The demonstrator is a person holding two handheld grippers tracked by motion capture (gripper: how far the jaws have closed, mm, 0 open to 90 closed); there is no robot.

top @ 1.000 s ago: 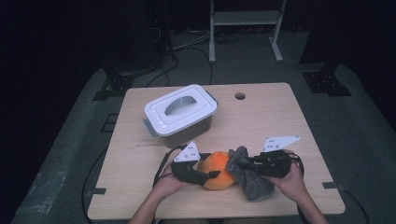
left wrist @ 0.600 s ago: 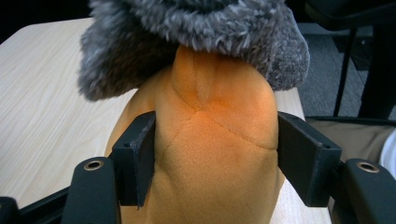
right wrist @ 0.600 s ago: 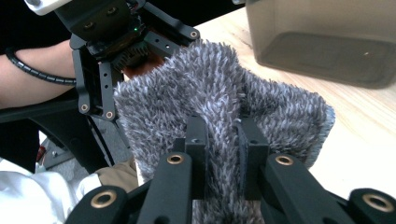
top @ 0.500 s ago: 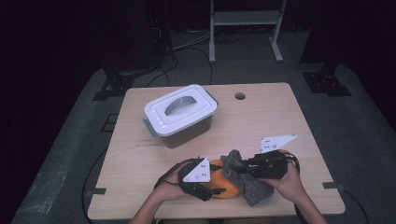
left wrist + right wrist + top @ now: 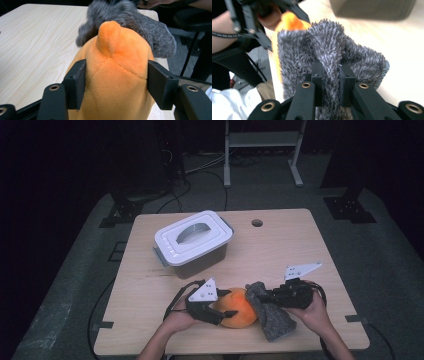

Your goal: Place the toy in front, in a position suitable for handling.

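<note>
Orange plush toy (image 5: 239, 308): lies on the counter (image 5: 300, 245) near its 6 o'clock edge, between the two hands; a stubby nub rises from its top in the left gripper view.
Left hand-held gripper (image 5: 216, 312): comes in from about 8 o'clock of the toy; its jaws have just been closing and now press the orange plush from both sides (the fabric bulges past the pads (image 5: 76, 83)).
Grey fuzzy cloth (image 5: 270, 312): touches the toy at its 3 o'clock side and drapes down toward the counter's near edge.
Right hand-held gripper (image 5: 265, 296): reaches in from 3 o'clock, jaws brought together on a pinched fold of the grey cloth, clear in the right gripper view (image 5: 329, 75).
Lidded box (image 5: 192, 242): white lid with a recessed handle on a grey tub, at about 11 o'clock from the toy, well apart from both hands.
Round hole (image 5: 257, 222): in the counter near its 12 o'clock edge.
</note>
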